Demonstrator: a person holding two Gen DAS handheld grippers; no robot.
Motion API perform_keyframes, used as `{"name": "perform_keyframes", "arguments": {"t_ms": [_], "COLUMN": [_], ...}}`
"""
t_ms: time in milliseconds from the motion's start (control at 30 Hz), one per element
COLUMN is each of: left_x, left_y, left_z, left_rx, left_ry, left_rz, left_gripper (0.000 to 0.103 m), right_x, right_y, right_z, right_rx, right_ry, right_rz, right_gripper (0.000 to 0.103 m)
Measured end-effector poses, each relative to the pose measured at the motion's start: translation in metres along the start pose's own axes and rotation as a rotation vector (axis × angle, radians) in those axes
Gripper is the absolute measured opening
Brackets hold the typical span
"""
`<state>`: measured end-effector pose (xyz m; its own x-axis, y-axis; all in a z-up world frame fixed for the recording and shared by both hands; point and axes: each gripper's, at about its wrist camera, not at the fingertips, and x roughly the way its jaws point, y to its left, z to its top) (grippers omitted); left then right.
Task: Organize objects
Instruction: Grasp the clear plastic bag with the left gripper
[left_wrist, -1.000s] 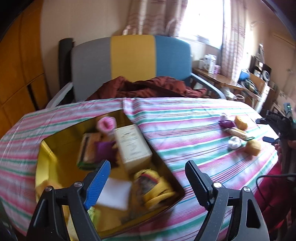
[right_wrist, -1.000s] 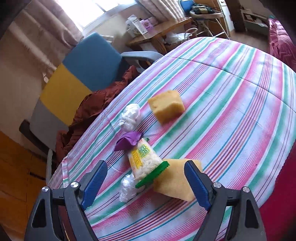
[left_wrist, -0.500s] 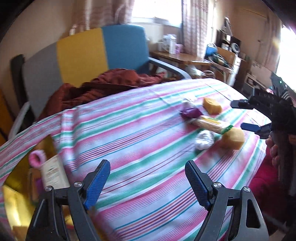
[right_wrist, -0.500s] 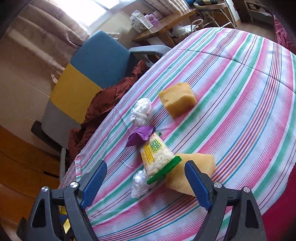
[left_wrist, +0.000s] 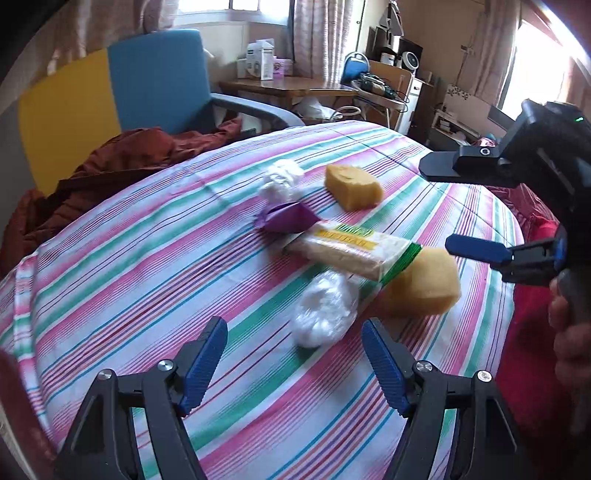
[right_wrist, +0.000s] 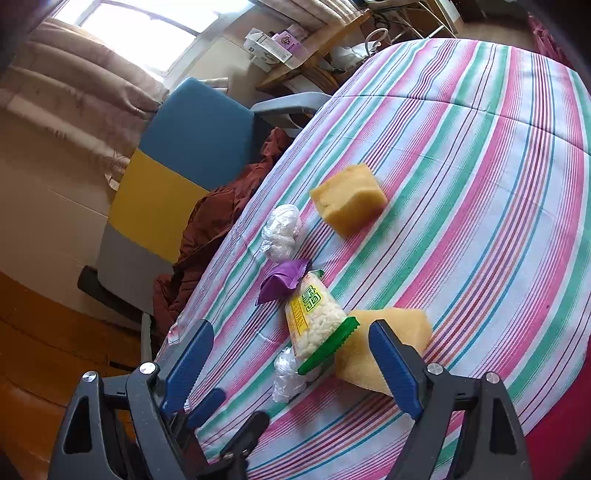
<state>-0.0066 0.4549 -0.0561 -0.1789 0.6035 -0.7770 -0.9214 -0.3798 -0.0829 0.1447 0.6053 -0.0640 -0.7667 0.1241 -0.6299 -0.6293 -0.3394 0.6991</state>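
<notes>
Several items lie on the striped tablecloth (left_wrist: 147, 266): two yellow sponges (left_wrist: 352, 181) (left_wrist: 424, 282), a snack packet (left_wrist: 354, 249) with a green end, a purple wrapper (left_wrist: 288, 218) and two clear white bags (left_wrist: 325, 308) (left_wrist: 280, 175). My left gripper (left_wrist: 295, 360) is open and empty, just short of the near white bag. My right gripper (right_wrist: 291, 356) is open and empty, over the packet (right_wrist: 316, 321), the near sponge (right_wrist: 373, 354) and a white bag (right_wrist: 286, 373). The right gripper also shows in the left wrist view (left_wrist: 436, 206), beside the near sponge.
A grey, yellow and blue chair (left_wrist: 110, 107) with a rust-red cloth (left_wrist: 110, 166) stands behind the table. A wooden desk (left_wrist: 288, 86) with boxes and cluttered shelves stand further back. The table edge (left_wrist: 517, 236) curves by the right gripper, with red fabric below.
My left gripper has swung right, away from the yellow box of items, and come close to the cluster on the cloth. My right gripper has drawn slightly nearer to the packet and sponge.
</notes>
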Motion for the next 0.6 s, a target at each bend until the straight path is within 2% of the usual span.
{"name": "perform_keyframes", "arguments": {"t_ms": [67, 200, 233, 300, 433, 600], "left_x": [0.014, 0.043, 0.051, 0.066, 0.056, 0.019], "left_y": [-0.007, -0.012, -0.012, -0.008, -0.005, 0.009], "left_z": [0.008, 0.018, 0.018, 0.016, 0.005, -0.038], "left_rx": [0.022, 0.036, 0.036, 0.007, -0.044, -0.109], "left_ry": [-0.004, 0.037, 0.053, 0.105, 0.071, 0.023], "left_rz": [-0.003, -0.018, -0.018, -0.025, -0.011, 0.025], "left_gripper": [0.076, 0.074, 0.059, 0.038, 0.037, 0.037], "right_x": [0.0, 0.003, 0.004, 0.004, 0.005, 0.003], "right_y": [0.0, -0.002, -0.002, -0.001, -0.003, -0.002], "right_z": [0.001, 0.001, 0.001, 0.0, 0.0, 0.0], "right_rx": [0.001, 0.016, 0.016, 0.012, 0.012, -0.005], "right_ry": [-0.005, 0.005, 0.008, 0.01, 0.012, 0.003], "right_rz": [0.002, 0.003, 0.002, -0.007, -0.028, -0.048], "right_gripper": [0.088, 0.088, 0.088, 0.088, 0.088, 0.088]}}
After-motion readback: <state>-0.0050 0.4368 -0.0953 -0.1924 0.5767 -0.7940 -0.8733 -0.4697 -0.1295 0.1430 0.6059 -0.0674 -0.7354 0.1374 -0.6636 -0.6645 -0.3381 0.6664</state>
